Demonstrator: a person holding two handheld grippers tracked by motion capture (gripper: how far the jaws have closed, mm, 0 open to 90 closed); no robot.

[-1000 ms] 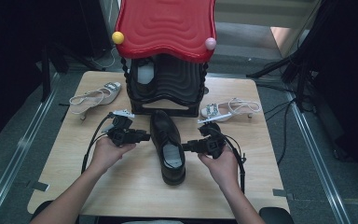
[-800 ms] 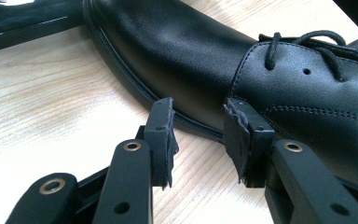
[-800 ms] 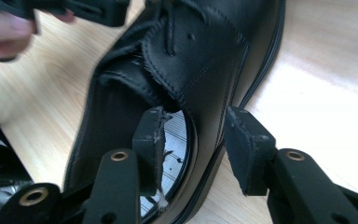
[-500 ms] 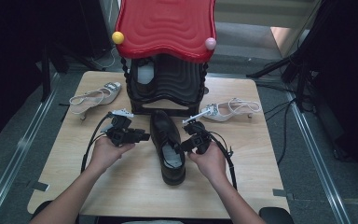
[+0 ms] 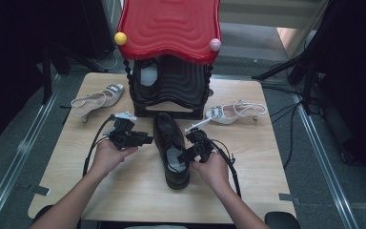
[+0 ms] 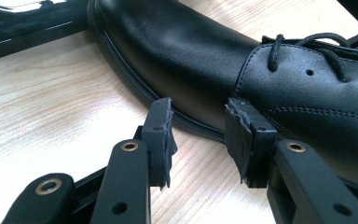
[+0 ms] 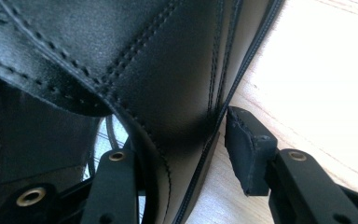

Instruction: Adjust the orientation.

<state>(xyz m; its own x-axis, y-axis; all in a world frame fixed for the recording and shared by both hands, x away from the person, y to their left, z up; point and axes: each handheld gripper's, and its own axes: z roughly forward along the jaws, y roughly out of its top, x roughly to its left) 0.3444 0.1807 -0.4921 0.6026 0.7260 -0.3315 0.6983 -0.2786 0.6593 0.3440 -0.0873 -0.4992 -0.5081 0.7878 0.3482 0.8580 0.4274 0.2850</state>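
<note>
Black lace-up shoe (image 5: 171,150) lying on the desk (image 5: 267,157) in front of the red-topped rack (image 5: 171,57), toe toward it; not yet lifted, so any placing is judged still to come. Left tool (image 5: 145,140), jaws apart and just opened wider, is level beside the shoe's left flank, its pads (image 6: 161,135) short of the welt with nothing between them. Right tool (image 5: 187,153), jaws also just widening, straddles the shoe's right collar wall, one jaw inside the opening, the outer pad (image 7: 247,149) clear of the leather: no clamp yet. Both hands rest low on the desk, forearms converging on the shoe. White sandals (image 5: 95,98) (image 5: 233,112) lie untouched
</note>
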